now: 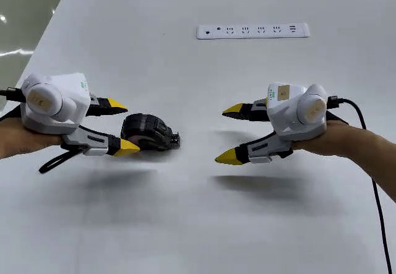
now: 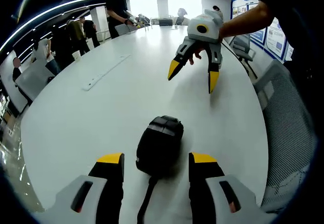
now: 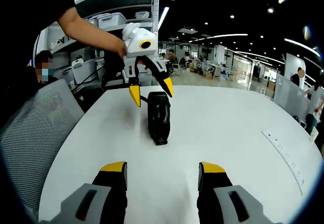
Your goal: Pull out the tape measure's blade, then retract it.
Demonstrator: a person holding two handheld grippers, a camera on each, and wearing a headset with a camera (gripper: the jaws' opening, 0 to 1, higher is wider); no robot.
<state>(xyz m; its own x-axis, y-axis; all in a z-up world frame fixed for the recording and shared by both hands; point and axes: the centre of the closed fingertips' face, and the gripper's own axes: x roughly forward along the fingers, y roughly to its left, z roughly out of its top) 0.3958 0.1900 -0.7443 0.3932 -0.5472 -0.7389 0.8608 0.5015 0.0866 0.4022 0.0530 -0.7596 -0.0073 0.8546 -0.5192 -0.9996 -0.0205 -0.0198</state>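
Observation:
A black tape measure point(image 1: 148, 132) lies on the white table, its blade tip pointing right, the blade wound in. My left gripper point(image 1: 122, 127) is open, its yellow-tipped jaws on either side of the case's rear end without closing on it. In the left gripper view the tape measure point(image 2: 159, 144) sits just ahead of and partly between the jaws, a strap trailing back from it. My right gripper point(image 1: 231, 133) is open and stands apart to the right, facing the tape measure point(image 3: 159, 110). In the right gripper view the left gripper point(image 3: 150, 89) straddles the case's far end.
A white power strip point(image 1: 252, 31) lies at the far side of the table. A black cable point(image 1: 377, 187) runs from the right gripper toward the near right edge. Chairs and people stand around the table's ends in the gripper views.

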